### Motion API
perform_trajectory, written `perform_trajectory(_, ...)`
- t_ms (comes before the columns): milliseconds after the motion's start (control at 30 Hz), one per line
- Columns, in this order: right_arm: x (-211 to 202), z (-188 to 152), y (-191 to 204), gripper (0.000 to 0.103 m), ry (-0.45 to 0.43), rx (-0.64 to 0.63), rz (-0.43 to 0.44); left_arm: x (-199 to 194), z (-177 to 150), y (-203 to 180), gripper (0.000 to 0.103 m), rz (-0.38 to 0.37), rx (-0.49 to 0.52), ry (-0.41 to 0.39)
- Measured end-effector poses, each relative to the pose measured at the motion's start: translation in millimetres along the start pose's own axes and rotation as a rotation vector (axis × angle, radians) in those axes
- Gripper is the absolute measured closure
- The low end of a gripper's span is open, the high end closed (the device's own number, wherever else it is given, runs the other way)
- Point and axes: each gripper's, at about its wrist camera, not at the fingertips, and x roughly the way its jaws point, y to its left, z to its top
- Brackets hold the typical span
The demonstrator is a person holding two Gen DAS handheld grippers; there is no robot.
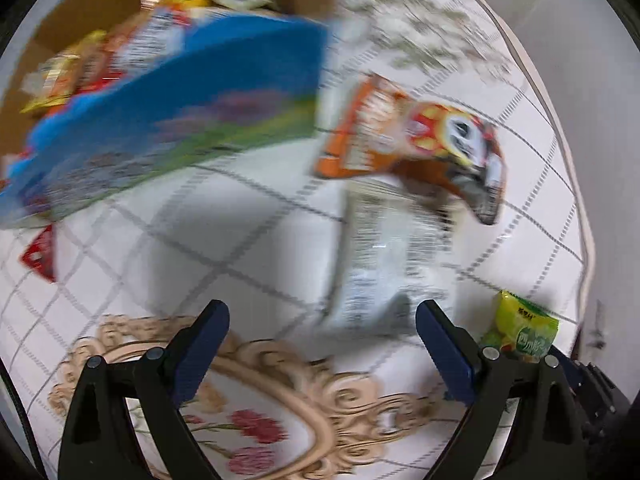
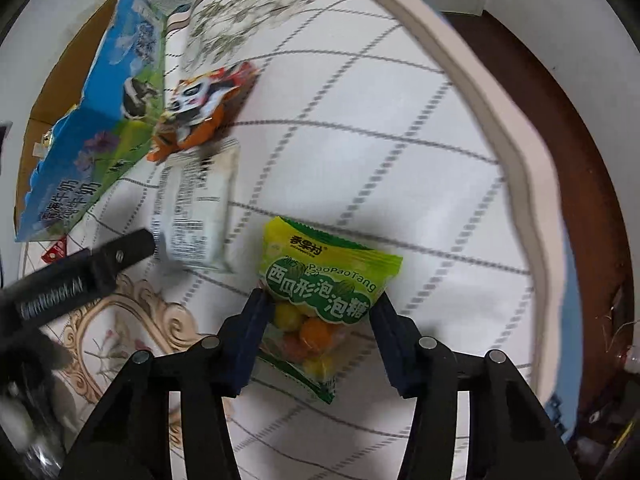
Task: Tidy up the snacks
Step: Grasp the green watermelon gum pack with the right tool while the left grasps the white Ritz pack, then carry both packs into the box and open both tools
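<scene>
Tablecloth with grey grid covers the table. We see a cardboard box of snacks at its far edge, and a big blue-green bag leaning out of it. Near that lies an orange panda packet, overlapping a white packet. Our left gripper hangs over the cloth, fingers wide apart, empty. Our right gripper clamps both pads on the yellow-green candy bag, which lies on the cloth.
</scene>
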Motion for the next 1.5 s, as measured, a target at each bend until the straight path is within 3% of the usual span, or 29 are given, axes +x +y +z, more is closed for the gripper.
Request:
perform_trajectory(133, -5, 2, -18, 0.046, 0.020, 0.011, 0.018, 23, 14, -27, 0.008, -0.031, 0.049, 0.067)
perform_trajectory(200, -6, 2, -26, 0.036, 0.032, 0.048, 0.041, 33, 18, -36, 0.008, -0.029, 0.070, 0.087)
perform_trajectory(267, -3, 0, -31, 0.016, 0.059, 0.086, 0.061, 34, 20, -42, 0.010, -0.022, 0.082, 0.065)
perform_trajectory(300, 0, 0, -32, 0.015, 0.072, 0.104, 0.070, 33, 21, -42, 0.015, -0.027, 0.083, 0.049)
perform_trajectory(333, 1, -1, -32, 0.015, 0.074, 0.113, 0.070, 30, 19, -43, 0.027, -0.024, 0.079, 0.034)
perform_trajectory(367, 2, -1, -32, 0.015, 0.074, 0.125, 0.066, 28, 17, -42, 0.033, -0.022, 0.080, 0.031)
perform_trajectory(500, 12, 1, -28, 0.015, 0.073, 0.182, 0.033, 18, 1, -18, 0.033, 0.027, 0.059, 0.035)
perform_trajectory(633, 22, 2, -18, 0.016, 0.072, 0.175, -0.046, 11, -44, 17, 0.033, 0.092, 0.007, 0.046)
perform_trajectory(733, 24, -3, -3, 0.035, 0.044, 0.099, -0.107, 5, -75, 38, 0.033, 0.126, -0.032, 0.036)
perform_trajectory(833, 23, -13, 16, 0.041, 0.021, 0.004, -0.130, 1, -105, 61, 0.033, 0.147, -0.085, 0.030)
perform_trajectory(933, 23, -30, 41, 0.042, 0.032, -0.099, -0.102, 4, -133, 81, 0.033, 0.152, -0.138, 0.043)
perform_trajectory(1100, 29, -66, 73, 0.043, 0.106, -0.201, -0.031, 8, -152, 90, 0.033, 0.161, -0.151, 0.051)
perform_trajectory(1233, 37, -81, 84, 0.043, 0.140, -0.224, -0.026, 7, -168, 87, 0.033, 0.167, -0.139, 0.046)
perform_trajectory(1500, 45, -83, 69, 0.042, 0.156, -0.197, -0.025, 16, -159, 92, 0.032, 0.164, -0.138, 0.050)
